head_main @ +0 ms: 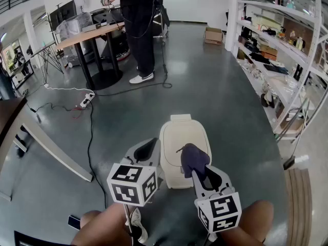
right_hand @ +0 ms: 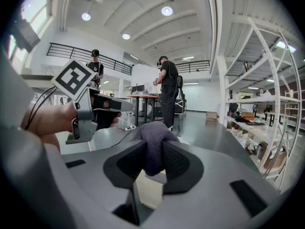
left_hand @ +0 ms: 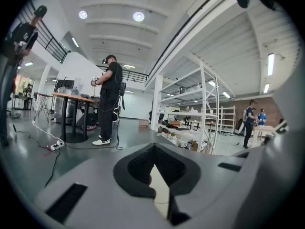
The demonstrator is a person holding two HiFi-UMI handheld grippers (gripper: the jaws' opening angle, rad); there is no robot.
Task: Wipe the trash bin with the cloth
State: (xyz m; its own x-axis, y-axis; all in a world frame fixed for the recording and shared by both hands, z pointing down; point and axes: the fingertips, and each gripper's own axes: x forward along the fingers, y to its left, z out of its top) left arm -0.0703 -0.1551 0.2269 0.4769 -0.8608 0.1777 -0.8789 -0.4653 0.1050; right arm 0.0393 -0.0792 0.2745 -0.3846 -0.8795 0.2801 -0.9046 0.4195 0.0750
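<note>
With its fingers clenched on the cloth (head_main: 193, 159), the right gripper (head_main: 201, 172) hangs over the lid of the trash bin (head_main: 177, 137) on the floor, nearer than the left gripper (head_main: 147, 150), which is closed and empty beside the bin's left wall.

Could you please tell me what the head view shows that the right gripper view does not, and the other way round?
Head view only: the whole trash bin on the floor, with the right tool over it, and that tool's marker cube. Right gripper view only: the ceiling lights and a second person in a cap. Both: the dark cloth clamped in the right tool's jaws, the left tool held beside it, the standing person at the table and the shelving.
</note>
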